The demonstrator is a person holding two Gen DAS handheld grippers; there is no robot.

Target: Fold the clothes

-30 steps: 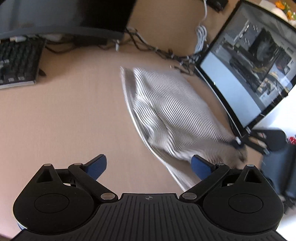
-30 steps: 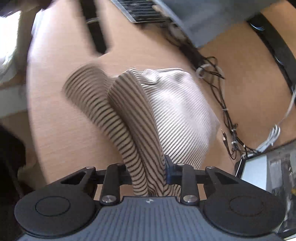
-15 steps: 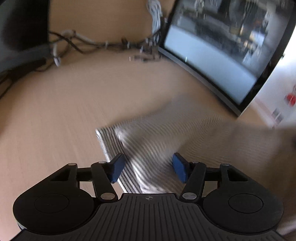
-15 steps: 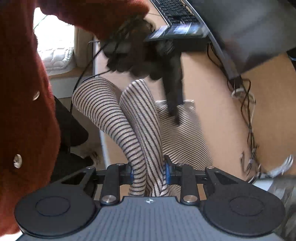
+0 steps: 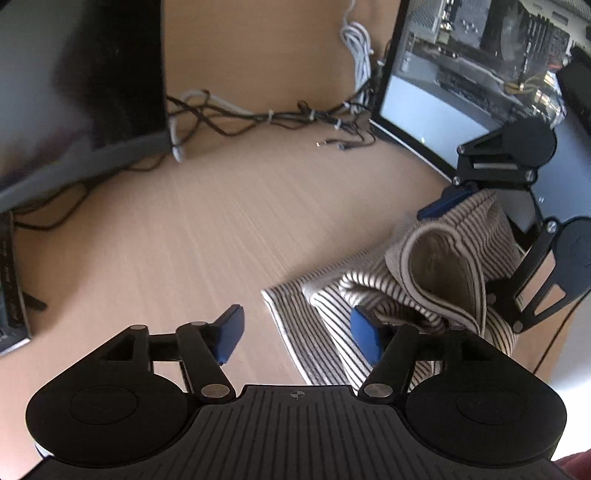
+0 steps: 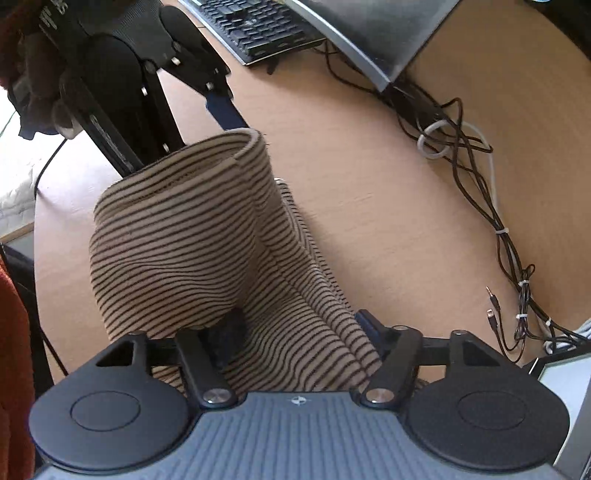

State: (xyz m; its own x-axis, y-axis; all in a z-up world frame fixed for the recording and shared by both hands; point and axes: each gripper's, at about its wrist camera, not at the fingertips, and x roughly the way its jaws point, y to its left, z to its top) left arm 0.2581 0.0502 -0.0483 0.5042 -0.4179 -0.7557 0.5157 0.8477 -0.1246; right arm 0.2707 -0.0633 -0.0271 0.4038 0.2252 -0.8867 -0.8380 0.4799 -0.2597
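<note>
A beige garment with thin dark stripes [image 5: 436, 266] lies bunched at the right of the wooden desk [image 5: 207, 229]. My left gripper [image 5: 297, 334] is open; its right pad [image 5: 364, 338] touches the garment's folded edge, its left pad is over bare desk. In the right wrist view the garment [image 6: 192, 236] stands up in a tall fold between my right gripper's [image 6: 295, 332] jaws, which are spread wide with cloth draped between them. The right gripper also shows in the left wrist view [image 5: 509, 192], by the garment's top. The left gripper shows in the right wrist view [image 6: 218, 99].
A monitor [image 5: 81, 81] stands at back left, a second screen [image 5: 461, 74] at back right. A tangle of cables [image 5: 269, 118] runs along the desk's back. A keyboard [image 6: 258, 29] lies beyond the garment. A red sleeve [image 6: 11, 369] is at the left edge.
My right gripper's jaws have spread apart from their tight grip on the garment. My left gripper has slid left, so the cloth now lies beside its right pad.
</note>
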